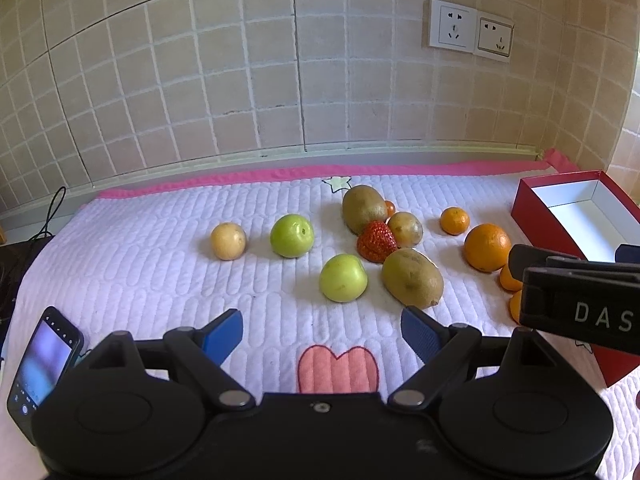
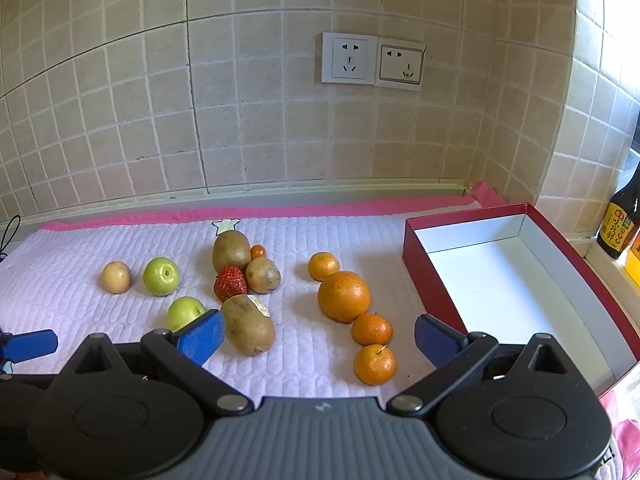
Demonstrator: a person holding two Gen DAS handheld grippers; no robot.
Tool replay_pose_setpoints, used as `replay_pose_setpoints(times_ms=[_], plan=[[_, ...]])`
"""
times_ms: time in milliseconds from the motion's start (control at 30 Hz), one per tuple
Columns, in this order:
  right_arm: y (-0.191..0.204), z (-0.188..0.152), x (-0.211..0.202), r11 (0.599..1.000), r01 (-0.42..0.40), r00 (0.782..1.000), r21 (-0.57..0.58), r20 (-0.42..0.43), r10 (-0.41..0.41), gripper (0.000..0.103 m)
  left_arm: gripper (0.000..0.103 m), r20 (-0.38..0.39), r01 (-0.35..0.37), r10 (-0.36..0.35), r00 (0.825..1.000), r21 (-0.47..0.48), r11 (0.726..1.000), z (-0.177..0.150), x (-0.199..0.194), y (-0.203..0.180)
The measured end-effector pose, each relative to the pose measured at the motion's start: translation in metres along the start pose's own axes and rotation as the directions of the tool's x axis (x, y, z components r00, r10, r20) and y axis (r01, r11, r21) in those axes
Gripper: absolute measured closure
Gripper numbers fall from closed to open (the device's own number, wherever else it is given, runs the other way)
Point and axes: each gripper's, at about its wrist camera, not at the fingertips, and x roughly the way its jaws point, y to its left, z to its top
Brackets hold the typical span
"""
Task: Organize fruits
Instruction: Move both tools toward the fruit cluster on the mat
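Hovering over the near edge of the quilted white mat [image 2: 320, 240], the right gripper [image 2: 318, 338] has its blue pads spread wide with nothing between them, and the left gripper [image 1: 322, 330] hangs beside it, likewise parted and empty. Just beyond the right gripper lies a line of citrus running from the near edge toward the far edge: a small mandarin [image 2: 375, 364], a second mandarin [image 2: 371, 329] touching the large orange [image 2: 344, 296], then a third mandarin [image 2: 323, 266] just behind it. Toward the middle of the mat sits a cluster: a near kiwi [image 2: 248, 324] with a sticker, a strawberry [image 2: 230, 283], a small brownish fruit [image 2: 263, 275], a far kiwi [image 2: 231, 251] and a tiny orange tomato [image 2: 258, 251] beside it. A green apple [image 2: 185, 313] lies partly behind the right gripper's left pad; another green apple [image 2: 161, 275] and a yellowish round fruit [image 2: 116, 277] sit further toward the mat's left edge. The open red box [image 2: 416, 264], white inside and empty, stands at the mat's right edge. A phone [image 1: 44, 364] rests at the near left corner. Two wall sockets [image 2: 372, 62] are mounted on the tiled wall, and a dark bottle [image 2: 622, 224] stands on a ledge right of the box.
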Motion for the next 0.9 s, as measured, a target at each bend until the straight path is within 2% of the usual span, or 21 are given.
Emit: replay_pose_setpoints(times_ms=[900], plan=[[-0.0025, -0.0018, -0.0001, 0.999, -0.031, 1.000, 0.024, -0.002, 0.031, 0.001, 0.001, 0.005, 0.001, -0.001, 1.000, -0.003, 1.000, -0.0009, -0.0042, 0.0051]])
